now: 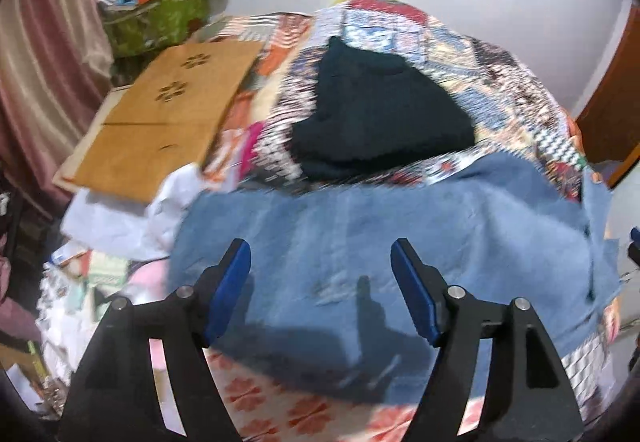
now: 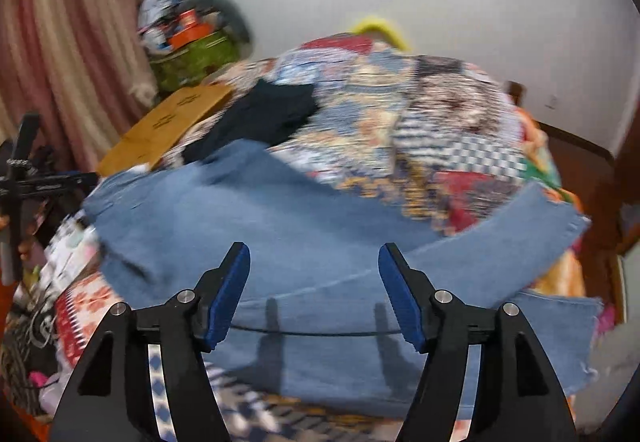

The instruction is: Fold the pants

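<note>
Blue jeans (image 2: 320, 242) lie spread on a bed covered by a patchwork quilt (image 2: 440, 130). Taking the jeans as the landmark: a dark garment (image 1: 380, 114) sits on the quilt just beyond them, a wooden board (image 1: 160, 122) lies beyond and to their left, and a green bag (image 1: 156, 22) piled with clutter stands further off past the board, by the curtain (image 1: 48, 62).

The left hand-held gripper (image 1: 320, 282) is open, both blue pads apart, nothing between them, hovering above the denim. The right hand-held gripper (image 2: 314, 282) is the same: jaws spread, empty, over the jeans, with one leg (image 2: 520, 234) running off to its right.

The jeans look partly doubled over, one layer on another, with a fold line crossing under the right gripper. My guess is a fold was just laid down and the next grasp is due. To do it well: pick two points on the same edge, pinch every layer at each point, lift together at even height, carry across so the edges line up, and set the cloth down flat before letting go. The splayed leg probably needs squaring up first.

Hard to read: both views are motion-blurred, so seams, pockets and the waistband are not clear, and I cannot tell which end is the waist. The near edge of the jeans is hidden behind the gripper bodies. The layer count is unclear.
</note>
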Demonstrator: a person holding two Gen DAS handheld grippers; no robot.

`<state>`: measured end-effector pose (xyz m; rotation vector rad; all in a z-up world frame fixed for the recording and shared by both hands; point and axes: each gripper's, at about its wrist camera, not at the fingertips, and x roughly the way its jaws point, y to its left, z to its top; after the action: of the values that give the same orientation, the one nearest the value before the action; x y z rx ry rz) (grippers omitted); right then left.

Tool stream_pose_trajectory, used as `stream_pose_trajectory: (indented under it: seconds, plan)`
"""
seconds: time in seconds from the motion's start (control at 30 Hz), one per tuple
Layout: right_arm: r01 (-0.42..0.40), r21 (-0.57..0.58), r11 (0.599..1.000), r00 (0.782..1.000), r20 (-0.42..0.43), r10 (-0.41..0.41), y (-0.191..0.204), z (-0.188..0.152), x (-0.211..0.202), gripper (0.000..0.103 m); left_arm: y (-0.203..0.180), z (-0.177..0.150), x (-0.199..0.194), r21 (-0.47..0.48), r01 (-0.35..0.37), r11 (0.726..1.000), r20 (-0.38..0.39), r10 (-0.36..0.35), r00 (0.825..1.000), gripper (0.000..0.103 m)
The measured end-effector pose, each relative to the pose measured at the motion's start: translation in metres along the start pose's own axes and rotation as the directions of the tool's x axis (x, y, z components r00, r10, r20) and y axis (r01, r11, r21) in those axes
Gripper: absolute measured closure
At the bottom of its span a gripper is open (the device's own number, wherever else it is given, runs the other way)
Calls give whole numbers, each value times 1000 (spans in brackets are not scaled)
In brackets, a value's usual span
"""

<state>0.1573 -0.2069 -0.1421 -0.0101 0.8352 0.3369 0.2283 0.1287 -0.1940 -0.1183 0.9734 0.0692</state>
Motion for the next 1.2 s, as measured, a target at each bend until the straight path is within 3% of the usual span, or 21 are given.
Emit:
stream_pose_trajectory:
  seconds: [0.13, 0.33, 0.53, 0.83, 1.0, 1.07, 1.13, 1.2]
  plan:
    - [98, 83, 992, 995, -14, -97, -47, -3, -2, 40, -34, 20, 16, 0, 73, 997, -14, -73, 997, 31]
    - [232, 134, 964, 972, -68, -224, -99, -6, 9, 39, -90, 44, 42, 71, 110, 991, -42, -107, 993, 30]
    - [267, 164, 950, 963, -93, -255, -140, 3, 36, 39, -130, 54, 63, 153, 96, 983, -50, -90, 995, 21]
    - [283, 229, 931, 957, -135, -257, -195, 30, 98, 39, -158, 57, 88, 232, 53, 971, -68, -38, 997, 19]
    - [286, 250, 925, 953, -171, -248, -216, 47, 133, 39, -159, 58, 100, 205, 54, 977, -78, -39, 996, 19]
    - [297, 274, 915, 948, -204, -246, -225, 47, 147, 46, -159, 60, 102, 195, 57, 979, -80, -42, 996, 19]
    - [300, 301, 905, 943, -239, -233, -233, 43, 162, 61, -159, 61, 104, 191, 55, 980, -82, -40, 996, 18]
    - [267, 339, 902, 952, -239, -192, -239, 35, 170, 64, -160, 61, 105, 187, 51, 981, -82, -37, 996, 18]
